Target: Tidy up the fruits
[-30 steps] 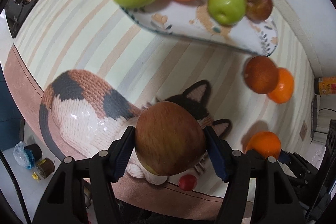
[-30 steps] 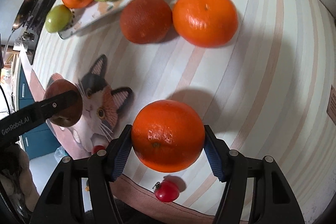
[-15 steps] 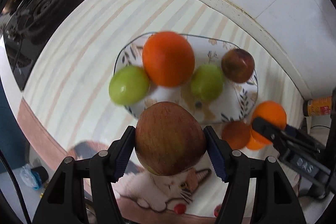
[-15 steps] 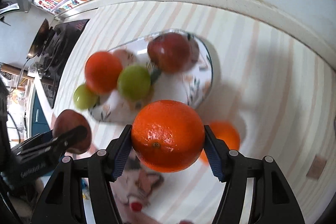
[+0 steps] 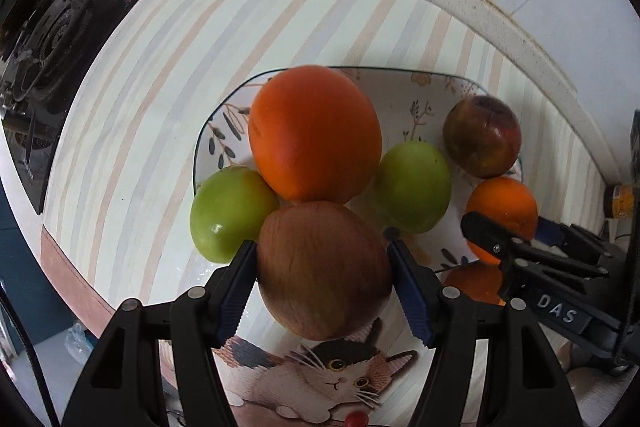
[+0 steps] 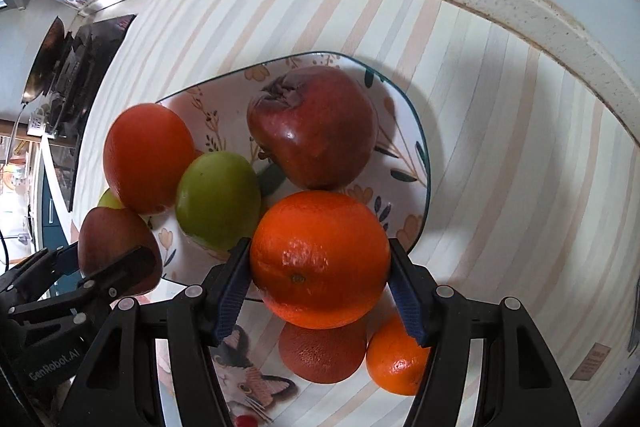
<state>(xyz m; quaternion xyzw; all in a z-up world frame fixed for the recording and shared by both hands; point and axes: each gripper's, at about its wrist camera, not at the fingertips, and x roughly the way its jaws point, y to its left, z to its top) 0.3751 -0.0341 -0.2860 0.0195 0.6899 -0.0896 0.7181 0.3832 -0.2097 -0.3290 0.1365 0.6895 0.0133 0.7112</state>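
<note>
Left gripper [image 5: 322,277] gripping apple [image 5: 324,271] | right gripper [image 6: 320,267] gripping orange [image 6: 320,259] | both hovering over plate [image 6: 416,143] near tabletop's back edge | lowering into bare gaps, releasing gently, avoiding rolling

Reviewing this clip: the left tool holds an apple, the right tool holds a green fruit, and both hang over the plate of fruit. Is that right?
Not quite. The right tool holds an orange, not a green fruit; the right wrist view shows it clamped between the blue pads. The rest stands: the left tool holds an apple, and both hang over the plate of fruit.
</note>
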